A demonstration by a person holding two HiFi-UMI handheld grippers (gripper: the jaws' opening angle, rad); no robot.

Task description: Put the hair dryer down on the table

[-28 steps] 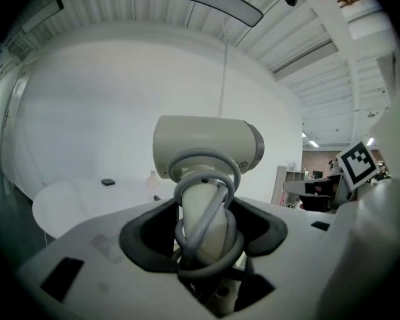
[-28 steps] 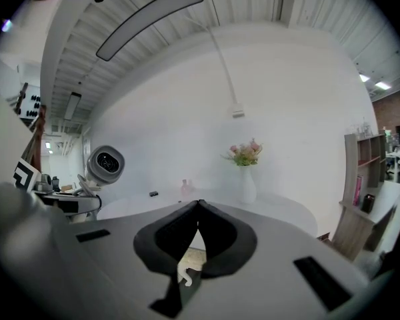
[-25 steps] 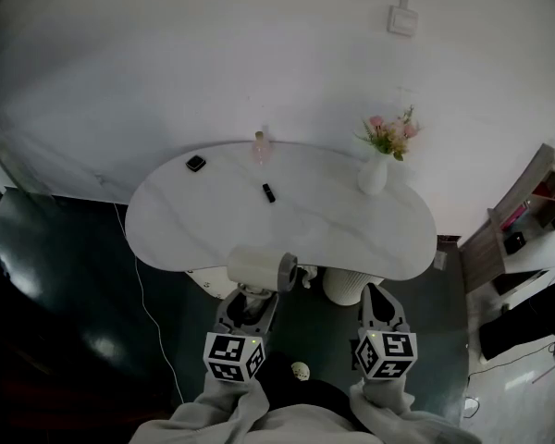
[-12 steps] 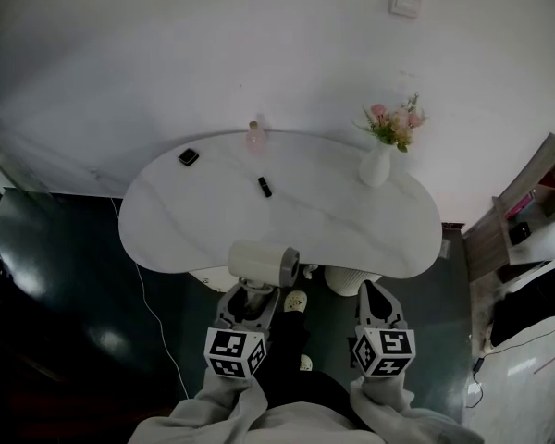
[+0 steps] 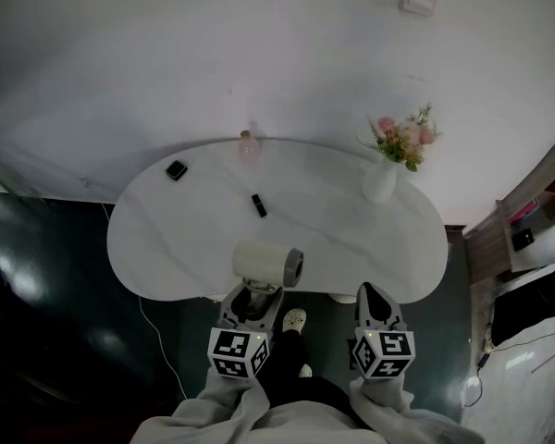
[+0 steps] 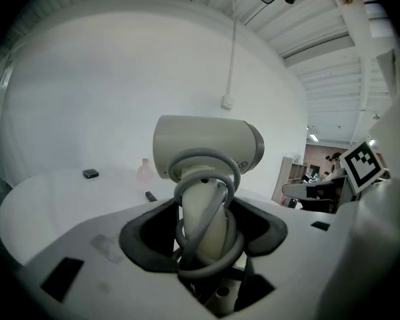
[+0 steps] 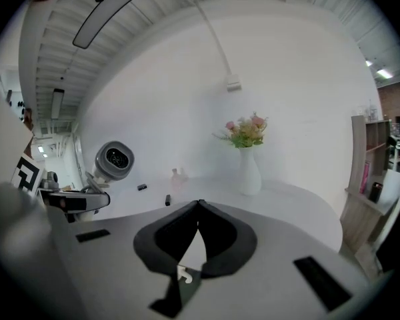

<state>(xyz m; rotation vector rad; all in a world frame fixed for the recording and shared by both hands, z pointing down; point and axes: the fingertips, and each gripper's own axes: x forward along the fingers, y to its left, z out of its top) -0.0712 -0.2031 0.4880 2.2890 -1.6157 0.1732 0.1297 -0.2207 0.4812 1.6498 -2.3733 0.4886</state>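
The cream hair dryer has a grey nozzle ring and hangs over the near edge of the white oval table. My left gripper is shut on its handle, just in front of the table. In the left gripper view the handle, with grey cord wound round it, stands upright between the jaws, and the barrel lies crosswise above. My right gripper is level with the left one, to its right, shut and holding nothing. In the right gripper view its jaw tips touch, and the dryer shows at the left.
On the table are a white vase of pink flowers at the back right, a pink bottle by the wall, a small black box and a black stick-like item. A shelf unit stands at the right. Dark floor surrounds the table.
Both grippers have come closer to the table. The dryer, earlier short of the near edge, now hangs over the tabletop. Its grip looks the same.
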